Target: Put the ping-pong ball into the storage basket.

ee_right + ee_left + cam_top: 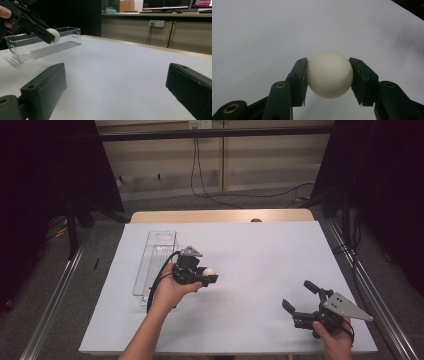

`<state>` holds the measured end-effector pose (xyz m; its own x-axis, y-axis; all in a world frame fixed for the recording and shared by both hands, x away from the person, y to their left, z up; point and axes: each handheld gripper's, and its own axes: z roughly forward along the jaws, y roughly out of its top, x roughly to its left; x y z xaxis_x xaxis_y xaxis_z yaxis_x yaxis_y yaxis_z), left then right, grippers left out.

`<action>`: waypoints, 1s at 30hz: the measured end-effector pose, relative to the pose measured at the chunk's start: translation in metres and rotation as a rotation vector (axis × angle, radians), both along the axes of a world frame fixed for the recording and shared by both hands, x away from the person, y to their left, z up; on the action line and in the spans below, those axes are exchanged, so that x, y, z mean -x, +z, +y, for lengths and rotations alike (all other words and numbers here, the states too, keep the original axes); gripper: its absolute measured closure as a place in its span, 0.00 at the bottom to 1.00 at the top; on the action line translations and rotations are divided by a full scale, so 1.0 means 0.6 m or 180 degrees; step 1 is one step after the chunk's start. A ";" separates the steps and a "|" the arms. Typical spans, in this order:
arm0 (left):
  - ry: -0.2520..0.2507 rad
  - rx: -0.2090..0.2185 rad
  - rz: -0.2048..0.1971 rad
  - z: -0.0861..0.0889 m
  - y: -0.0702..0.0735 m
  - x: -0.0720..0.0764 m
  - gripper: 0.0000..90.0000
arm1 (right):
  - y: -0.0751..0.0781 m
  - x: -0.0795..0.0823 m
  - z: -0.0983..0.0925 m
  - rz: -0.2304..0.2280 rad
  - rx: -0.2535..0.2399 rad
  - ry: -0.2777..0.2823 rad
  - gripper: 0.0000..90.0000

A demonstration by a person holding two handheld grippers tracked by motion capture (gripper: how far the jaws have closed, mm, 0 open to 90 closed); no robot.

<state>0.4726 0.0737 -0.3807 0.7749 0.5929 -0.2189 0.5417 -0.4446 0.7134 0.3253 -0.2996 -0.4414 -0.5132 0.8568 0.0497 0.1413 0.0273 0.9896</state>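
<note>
Between the jaws of the left gripper [329, 75] sits a ball [329, 74], clamped at its two sides by the black pads. It is small, round, matte and cream-white, smooth and without markings, and it is held clear above the white table [250, 265], just right of a clear plastic tray [155, 260]. Well apart, the right gripper [300, 297] rests low near the table's right edge, jaws spread wide with nothing between them.

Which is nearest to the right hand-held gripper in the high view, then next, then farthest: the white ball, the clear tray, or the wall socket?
From the right hand-held gripper:
1. White ball, held in the left hand-held gripper, mid-table.
2. Clear tray, beyond the ball, at the table's left.
3. Wall socket, on the far wall.
</note>
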 end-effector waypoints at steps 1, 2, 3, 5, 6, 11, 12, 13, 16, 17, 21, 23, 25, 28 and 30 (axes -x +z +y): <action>-0.0016 -0.0009 -0.0002 0.001 0.000 -0.001 0.57 | 0.000 0.000 0.000 0.0003 -0.0002 0.0000 0.03; -0.0016 -0.0003 -0.0002 0.002 0.001 -0.001 0.57 | 0.000 0.000 0.000 0.0003 -0.0001 0.0000 0.03; -0.0012 -0.0018 -0.0002 0.003 0.001 -0.001 0.57 | 0.000 0.000 0.000 0.0001 -0.0001 0.0001 0.03; -0.0018 -0.0008 0.0013 0.005 0.002 -0.001 0.57 | 0.000 0.000 0.000 0.0000 -0.0001 0.0006 0.03; 0.0009 -0.0005 -0.0005 0.004 0.002 -0.001 0.57 | 0.000 0.000 0.000 0.0000 0.0000 0.0004 0.03; 0.0034 0.0002 -0.0006 0.007 0.003 -0.001 0.57 | 0.000 0.000 0.000 0.0000 0.0002 0.0003 0.03; 0.0027 -0.0014 0.0003 0.008 0.005 -0.001 0.57 | 0.000 0.000 0.000 0.0002 0.0000 -0.0001 0.03; 0.0015 -0.0026 0.0020 0.009 0.006 -0.001 0.57 | 0.000 0.000 0.000 0.0003 0.0000 -0.0001 0.03; 0.0039 0.0003 -0.0016 0.010 0.006 -0.001 0.57 | 0.000 0.000 0.000 0.0004 0.0000 0.0000 0.03; 0.0044 0.0005 -0.0014 0.011 0.006 -0.001 0.57 | 0.000 0.000 0.000 0.0000 0.0002 0.0005 0.03; 0.0047 -0.0019 -0.0017 0.015 0.008 -0.002 0.57 | 0.000 0.000 0.000 0.0001 0.0001 0.0005 0.03; 0.0050 -0.0017 -0.0010 0.016 0.010 -0.002 0.57 | 0.000 0.000 0.000 -0.0008 0.0003 0.0002 0.03; 0.0050 -0.0017 -0.0019 0.017 0.010 -0.003 0.57 | 0.000 0.000 0.000 -0.0008 0.0003 0.0000 0.03; 0.0045 -0.0049 -0.0020 0.019 0.012 -0.003 0.57 | 0.000 0.000 0.000 -0.0005 0.0002 0.0007 0.03; 0.0056 -0.0029 -0.0010 0.020 0.012 -0.003 0.57 | 0.000 0.000 0.000 -0.0005 0.0005 0.0009 0.03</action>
<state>0.4746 0.0857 -0.3734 0.7651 0.6084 -0.2109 0.5471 -0.4416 0.7111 0.3251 -0.2996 -0.4412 -0.5157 0.8555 0.0475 0.1396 0.0291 0.9898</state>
